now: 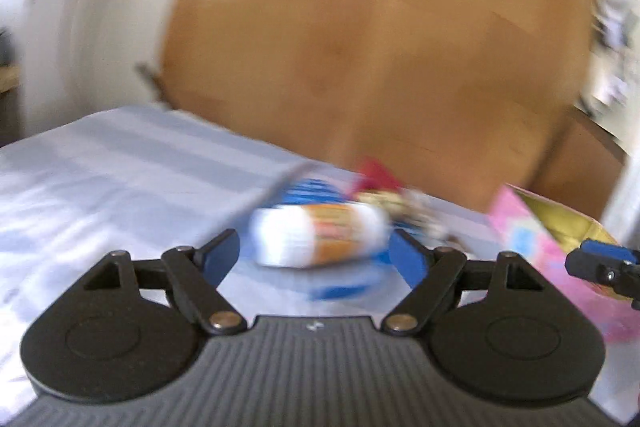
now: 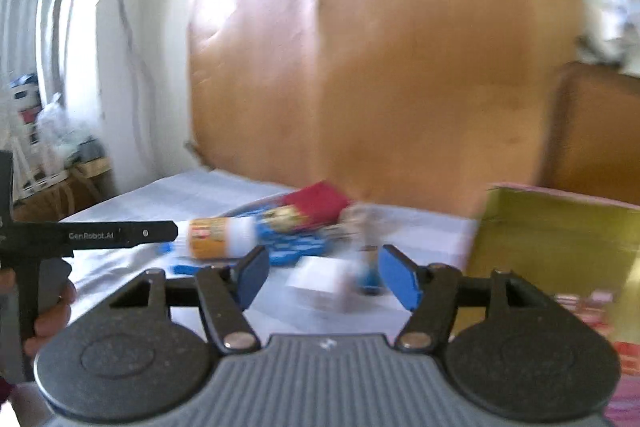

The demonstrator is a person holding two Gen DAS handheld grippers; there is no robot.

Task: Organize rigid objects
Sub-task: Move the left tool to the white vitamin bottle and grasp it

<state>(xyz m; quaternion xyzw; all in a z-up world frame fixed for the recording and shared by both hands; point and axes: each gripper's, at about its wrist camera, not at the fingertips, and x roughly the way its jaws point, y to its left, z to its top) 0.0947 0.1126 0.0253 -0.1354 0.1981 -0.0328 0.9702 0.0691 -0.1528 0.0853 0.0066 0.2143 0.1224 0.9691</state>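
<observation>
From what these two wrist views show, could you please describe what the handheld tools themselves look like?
Both match. The left tool has two blue pads on black linkage arms with silver pivot pins, round black housings at each side and a grey ribbed body. The right tool is built the same. In the right view, a black bar on the left tool carries white "GenRobot.AI" lettering, with a hand on its black grip.

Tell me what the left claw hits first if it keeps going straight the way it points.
Probably the white and orange bottle lying on the bedsheet, right ahead between the left claw's open fingers; blur leaves depth uncertain.
</observation>
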